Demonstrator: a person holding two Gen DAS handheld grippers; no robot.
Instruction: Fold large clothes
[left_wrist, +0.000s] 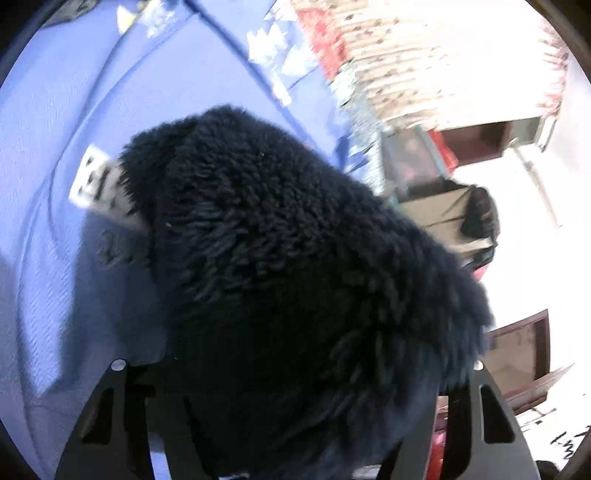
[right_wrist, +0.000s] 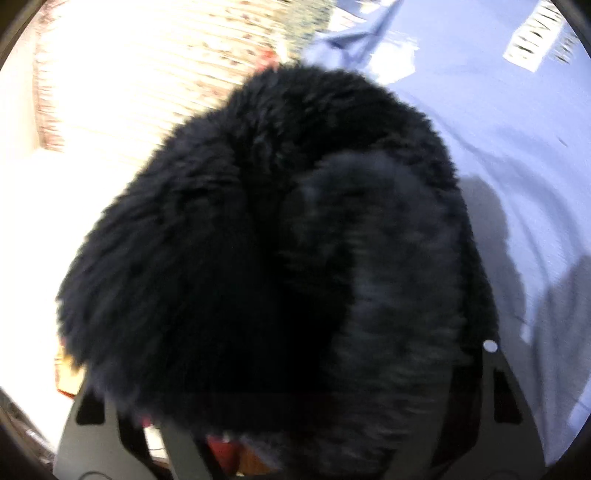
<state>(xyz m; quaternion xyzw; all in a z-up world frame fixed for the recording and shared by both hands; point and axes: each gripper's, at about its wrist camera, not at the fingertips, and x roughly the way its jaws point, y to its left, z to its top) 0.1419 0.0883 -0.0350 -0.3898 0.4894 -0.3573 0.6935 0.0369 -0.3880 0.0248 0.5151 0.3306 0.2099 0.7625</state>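
A dark navy, shaggy fleece garment (left_wrist: 288, 266) fills the middle of the left wrist view and hangs bunched over my left gripper (left_wrist: 295, 369), which is shut on it; the fingertips are buried in the pile. The same fluffy garment (right_wrist: 280, 251) fills the right wrist view, draped over my right gripper (right_wrist: 291, 369), which is shut on it. Both hold the garment lifted above a light blue bed sheet (left_wrist: 55, 184) that also shows in the right wrist view (right_wrist: 517, 166). A grey finger with a black-and-white marker (left_wrist: 99, 184) sticks out at the garment's left edge.
A floral quilt (left_wrist: 424, 55) lies past the sheet's edge, also in the right wrist view (right_wrist: 129, 74). Cardboard boxes and dark items (left_wrist: 454, 214) stand on a bright floor at the right. A wooden-framed piece (left_wrist: 524, 350) stands lower right.
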